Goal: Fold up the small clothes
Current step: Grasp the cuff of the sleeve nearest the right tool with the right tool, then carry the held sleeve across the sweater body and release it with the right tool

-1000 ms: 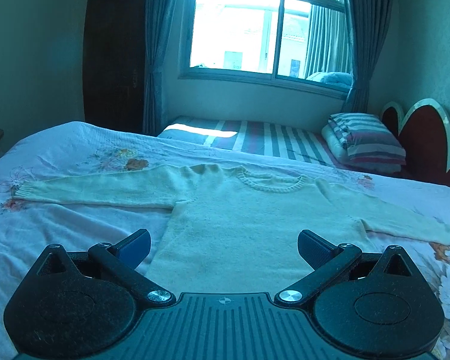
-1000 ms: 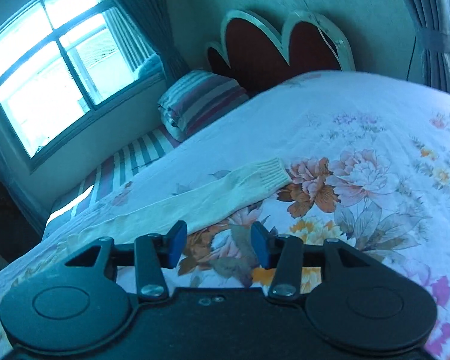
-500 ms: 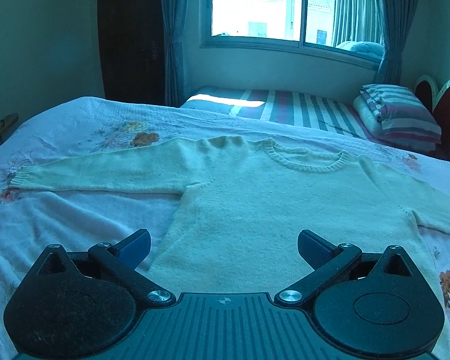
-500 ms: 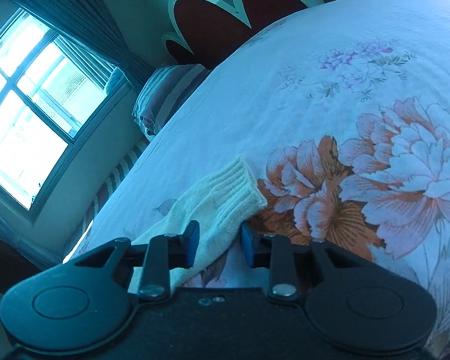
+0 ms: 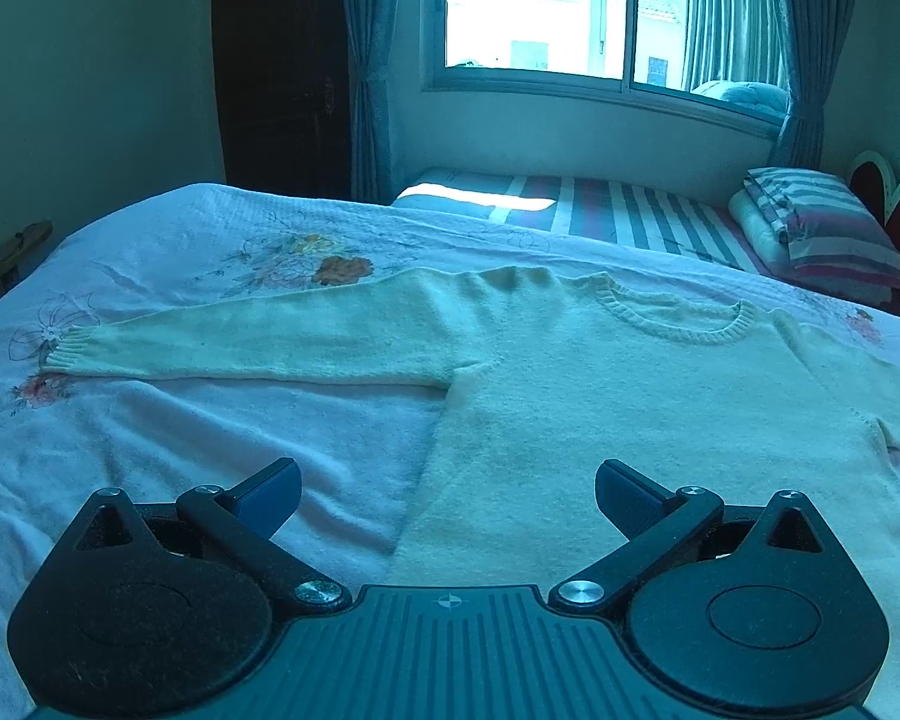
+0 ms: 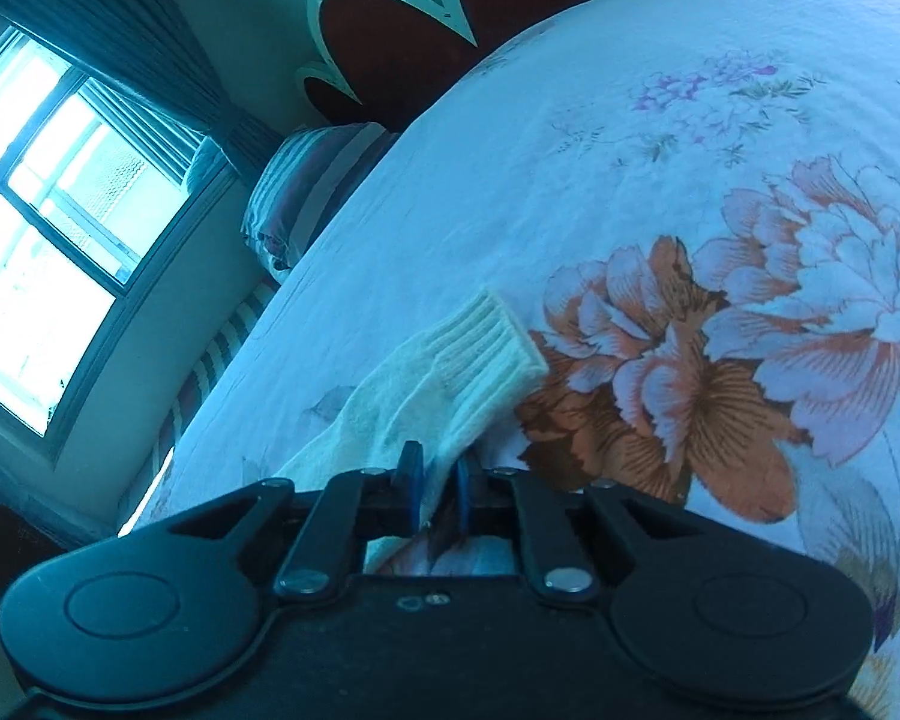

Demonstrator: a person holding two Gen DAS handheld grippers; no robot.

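Note:
A cream knitted sweater [image 5: 618,414] lies flat on the floral bedspread [image 5: 168,438], its left sleeve [image 5: 258,342] stretched out to the left. My left gripper [image 5: 447,495] is open and empty, hovering over the sweater's lower left hem. In the right wrist view, my right gripper [image 6: 437,489] is shut on the sweater's right sleeve [image 6: 444,384] just behind its ribbed cuff [image 6: 489,342]. The cuff sticks out beyond the fingers.
A striped folded blanket [image 5: 822,228] lies by the red headboard [image 6: 402,42]. A second, striped bed [image 5: 600,210] stands under the window [image 5: 594,12]. A dark wardrobe [image 5: 276,66] stands at the back left.
My right gripper moved down onto the sleeve and closed on it near the cuff. My left gripper swung left, staying open over the sweater.

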